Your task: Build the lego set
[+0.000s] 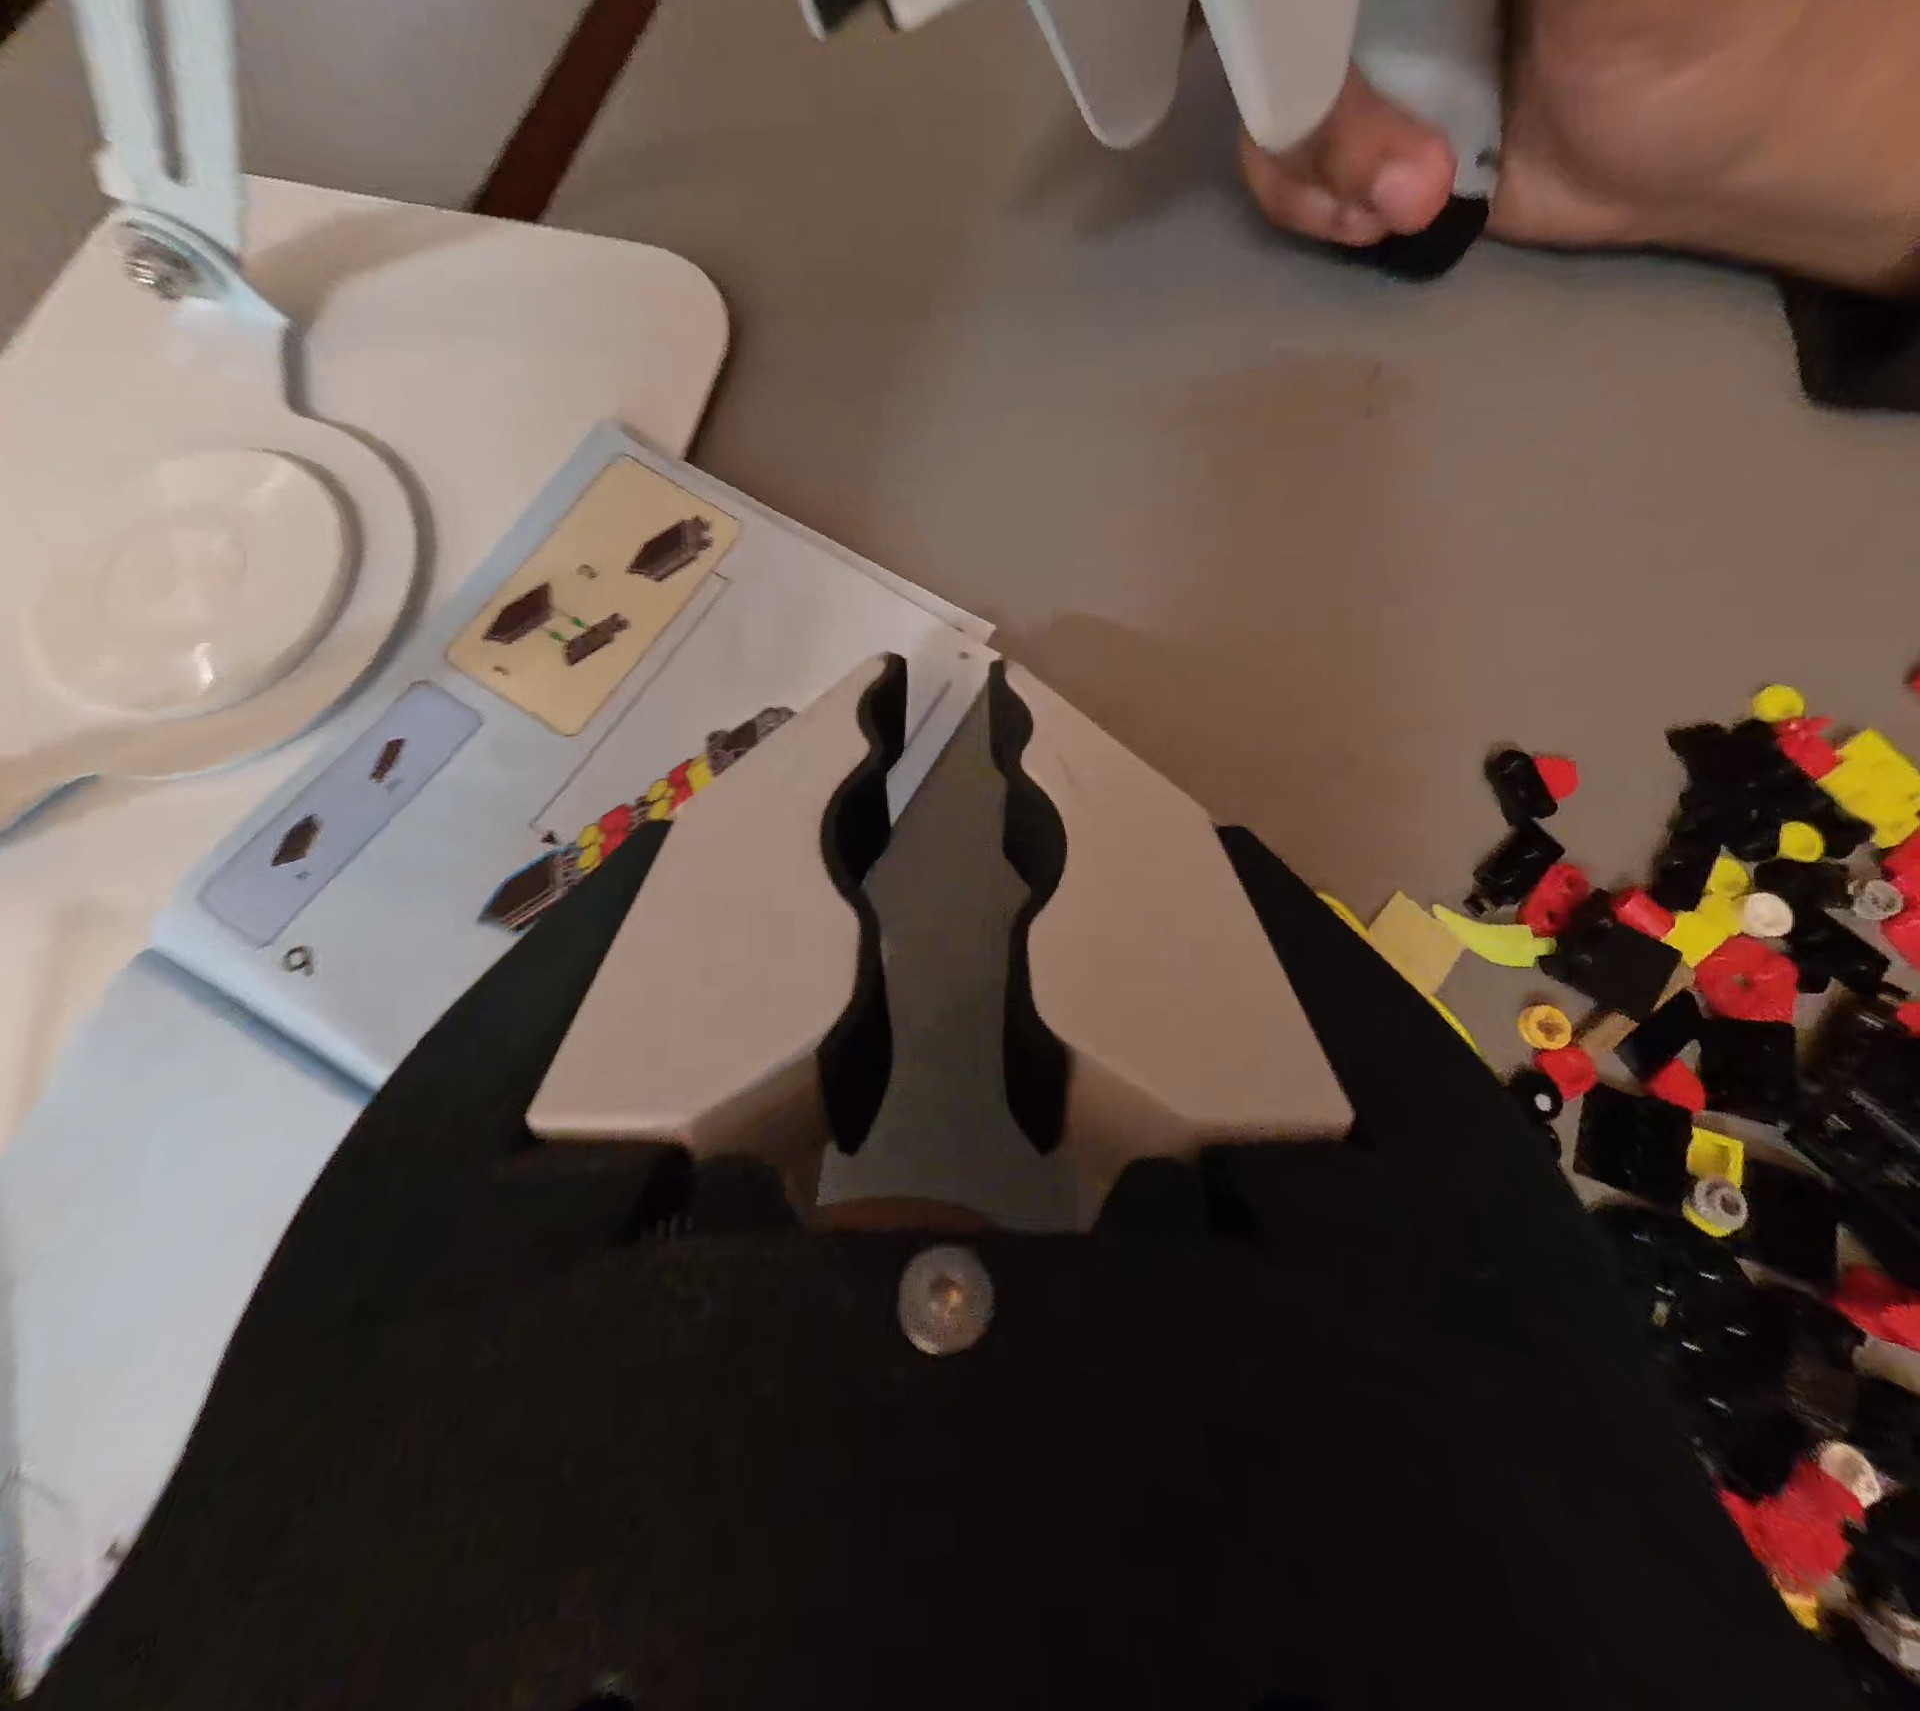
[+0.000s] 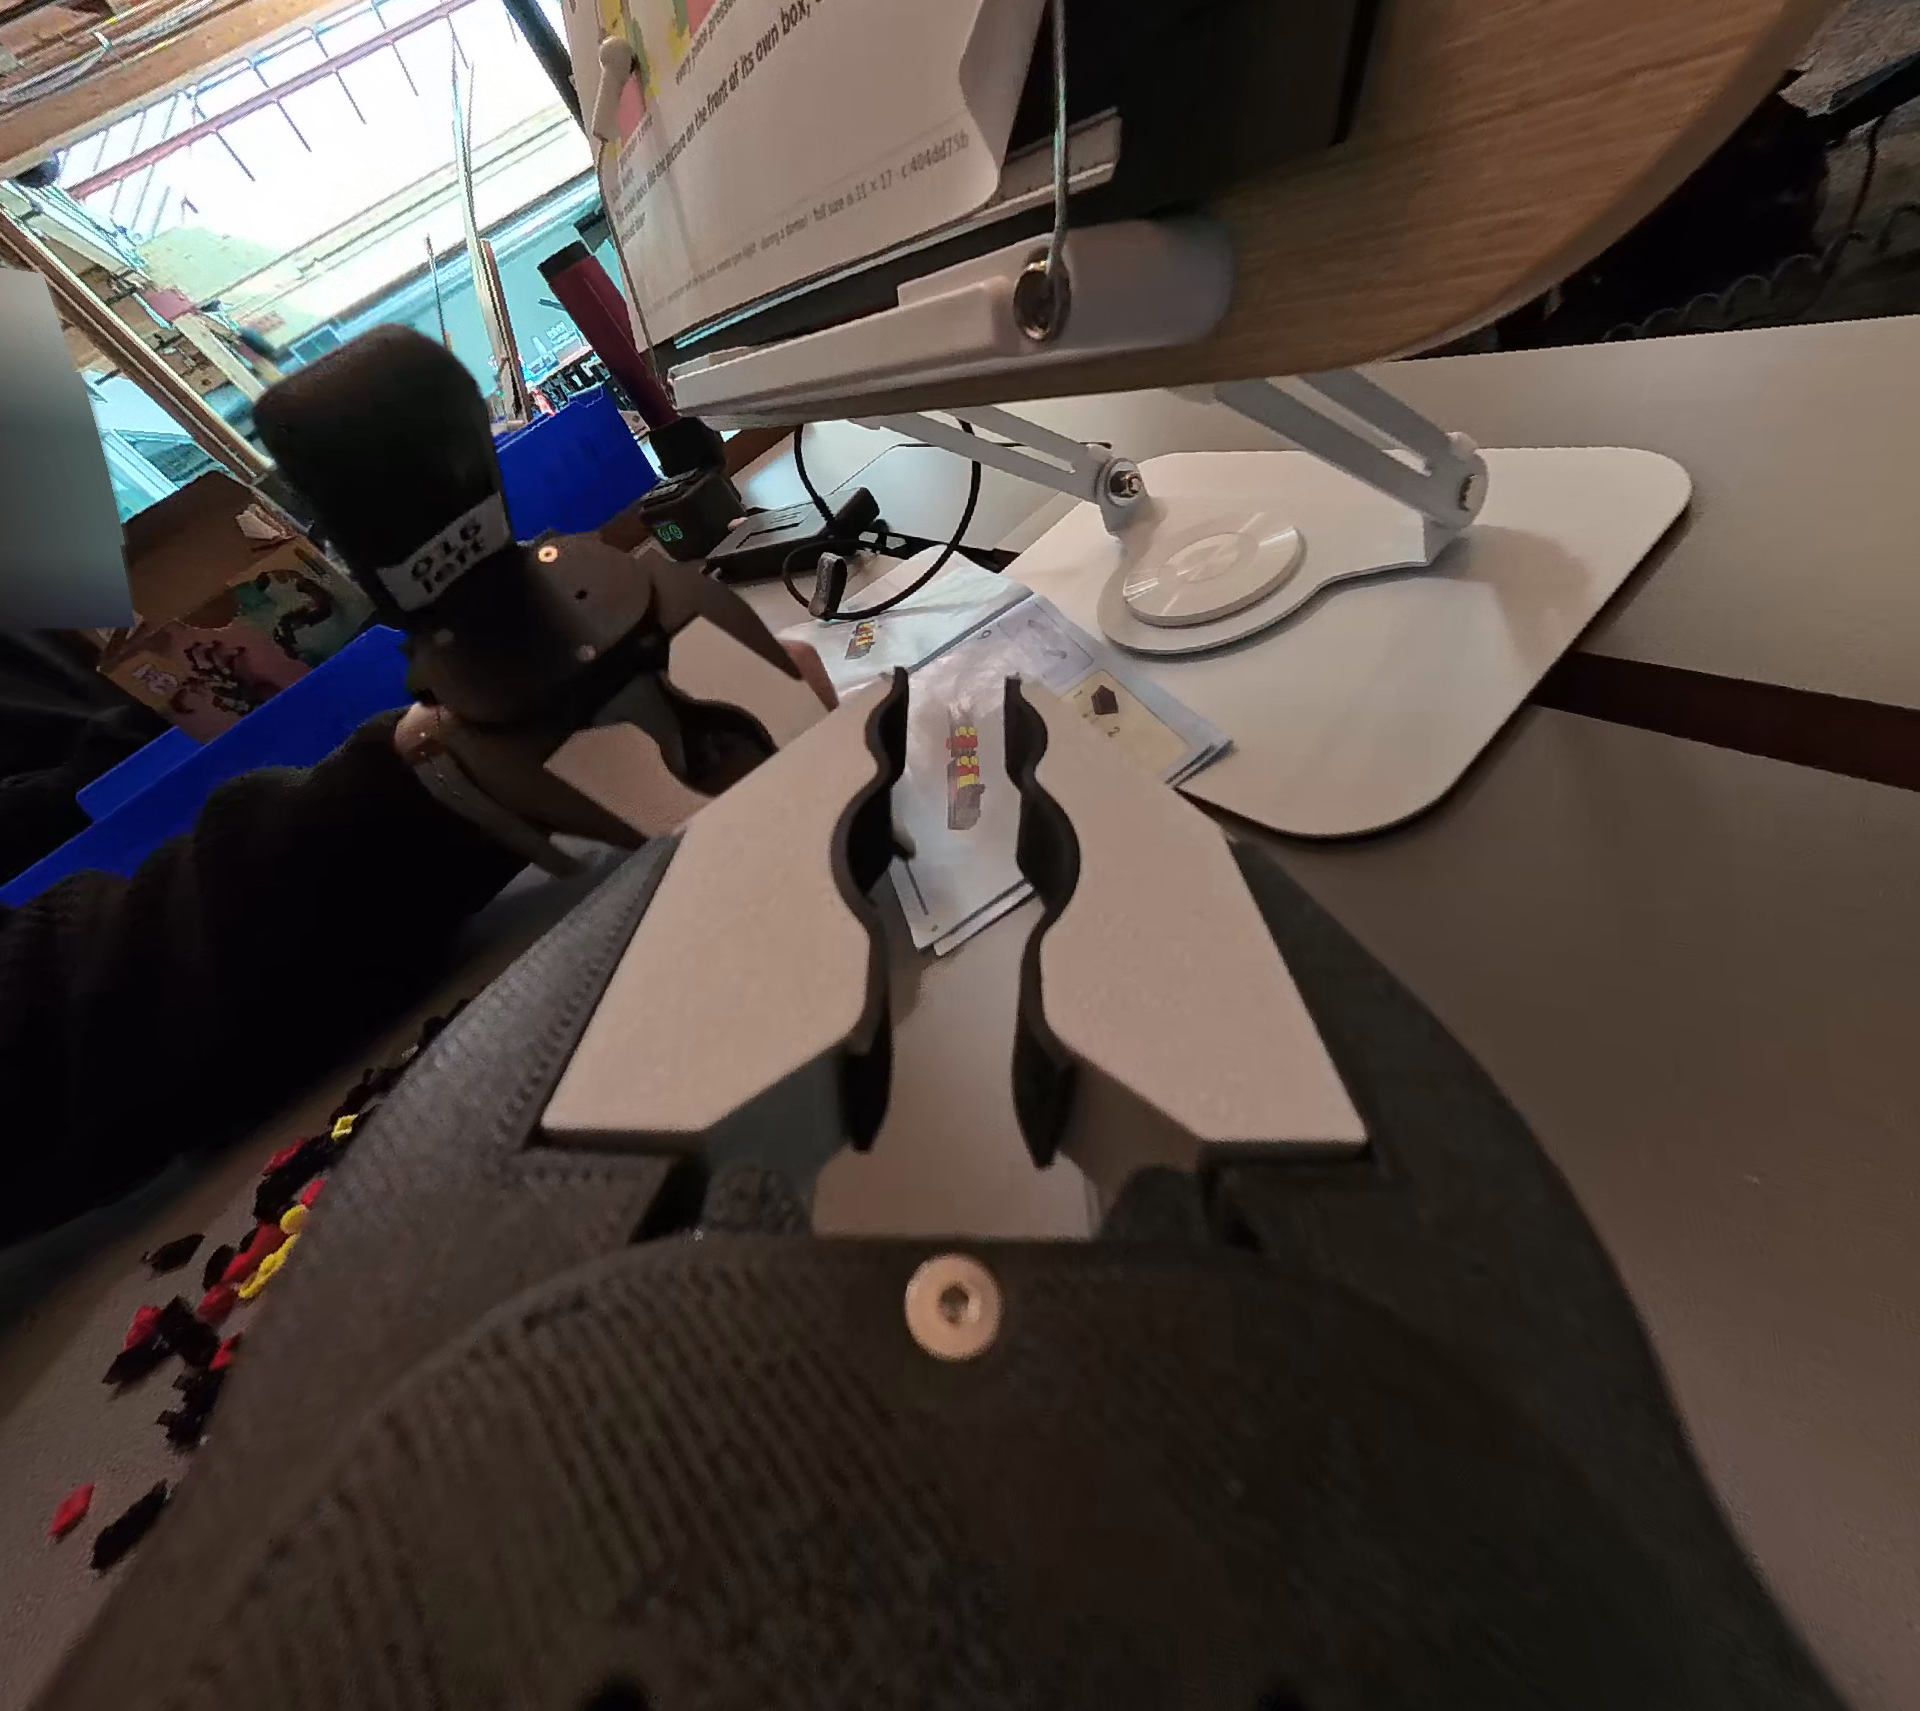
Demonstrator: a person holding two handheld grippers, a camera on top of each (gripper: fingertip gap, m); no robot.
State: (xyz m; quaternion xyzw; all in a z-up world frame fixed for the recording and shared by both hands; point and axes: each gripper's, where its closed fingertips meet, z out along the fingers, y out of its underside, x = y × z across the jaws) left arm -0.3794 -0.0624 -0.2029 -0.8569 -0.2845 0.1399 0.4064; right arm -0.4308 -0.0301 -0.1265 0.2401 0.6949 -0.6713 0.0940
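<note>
- Left wrist view: the left tool [image 1: 943, 674] hangs over the booklet [image 1: 582, 726], its fingers a narrow gap apart and holding nothing.
- The bricks [image 1: 1756, 1017], black, red and yellow, lie loose on the grey tabletop [image 1: 1195, 435] at 3 o'clock.
- At 1 o'clock a hand [image 1: 1662, 40] holds the right tool [image 1: 847, 4], raised off the tabletop.
- The white stand [image 1: 187, 518] sits at 10 o'clock.
- Right wrist view: the right tool [image 2: 956, 695] is parted and empty, aimed at the booklet [image 2: 1039, 726]; bricks [image 2: 208, 1266] lie at 8 o'clock.
</note>
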